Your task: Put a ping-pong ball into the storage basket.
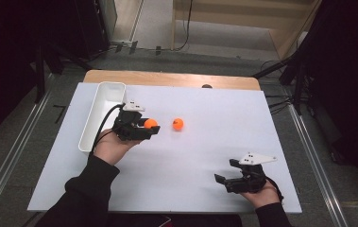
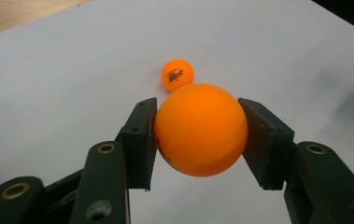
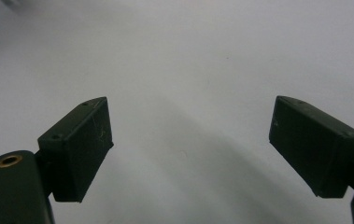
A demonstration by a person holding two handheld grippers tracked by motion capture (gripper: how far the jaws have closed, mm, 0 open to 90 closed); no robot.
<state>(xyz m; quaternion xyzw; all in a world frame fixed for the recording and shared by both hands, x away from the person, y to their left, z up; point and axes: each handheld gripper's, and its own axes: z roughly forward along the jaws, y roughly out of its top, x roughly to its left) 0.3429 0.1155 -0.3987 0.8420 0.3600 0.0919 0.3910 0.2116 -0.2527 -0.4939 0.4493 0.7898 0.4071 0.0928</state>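
High view
- Left gripper (image 1: pixel 154 126): on the left half of the white sheet (image 1: pixel 205 189), just beside the bin (image 1: pixel 102 109), jaws pointing right, clamped on a ball (image 1: pixel 150 123).
- Held ball: orange, between the jaw tips, just above the sheet.
- Second ball (image 1: pixel 178 124): orange, loose on the sheet, a little right of the held one, apart from it.
- Bin: white, long, narrow, along the sheet's left edge, touching nothing but the sheet.
- Right gripper (image 1: pixel 225 175): near the sheet's front right corner, well apart from both balls, jaws spread wide, nothing between them.
- Table (image 1: pixel 167 78): wooden edge visible beyond the sheet.

Left gripper view
- Left gripper (image 2: pixel 198 128): both pads pressed on the sides of the ball (image 2: pixel 201 129).
- Held ball: large in frame, lifted off the sheet (image 2: pixel 72 70).
- Second ball (image 2: pixel 177 74): beyond the held one, resting on the sheet, dark print on its face.

Right gripper view
- Right gripper (image 3: pixel 191 140): jaws wide apart, bare sheet (image 3: pixel 188 56) between and beyond them.
- Pads (image 3: pixel 79 147): touching nothing.
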